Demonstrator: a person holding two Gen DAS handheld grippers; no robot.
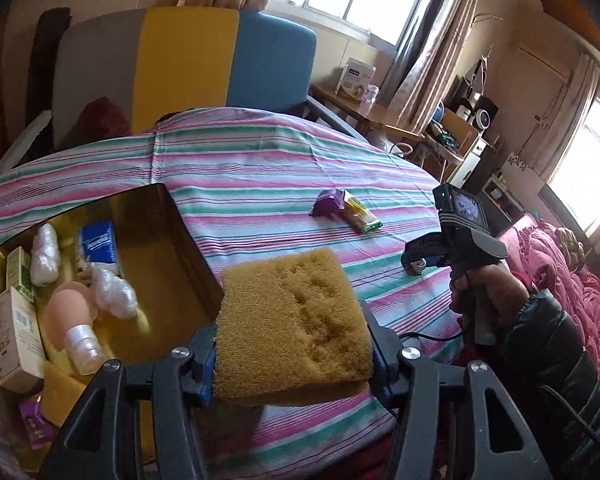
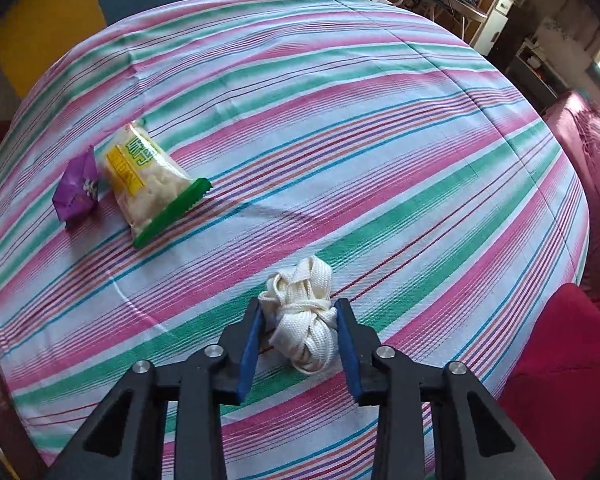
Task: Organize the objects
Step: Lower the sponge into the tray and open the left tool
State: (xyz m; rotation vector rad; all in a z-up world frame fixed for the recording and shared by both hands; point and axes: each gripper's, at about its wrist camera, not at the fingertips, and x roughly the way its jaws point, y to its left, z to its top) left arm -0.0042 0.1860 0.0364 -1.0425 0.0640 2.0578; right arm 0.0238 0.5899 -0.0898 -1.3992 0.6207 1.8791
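My left gripper (image 1: 294, 320) is shut on a yellow-brown sponge (image 1: 296, 320) and holds it above the striped cloth, just right of a gold tin box (image 1: 188, 248). The box holds cartons, a blue packet, white wrapped bundles and a pink bottle (image 1: 74, 320). My right gripper (image 2: 300, 312) has a bundle of white ribbon (image 2: 304, 320) between its blue pads on the cloth; the fingers (image 2: 250, 340) touch its sides. A purple packet (image 2: 78, 188) and a green-edged snack bag (image 2: 152, 180) lie to the far left; they also show in the left wrist view (image 1: 346, 210).
The striped cloth (image 2: 340, 120) covers a round table. A grey, yellow and blue seat back (image 1: 188, 60) stands behind it. A pink sofa (image 1: 560, 264) is to the right. A wooden desk (image 1: 360, 108) with clutter stands by the window.
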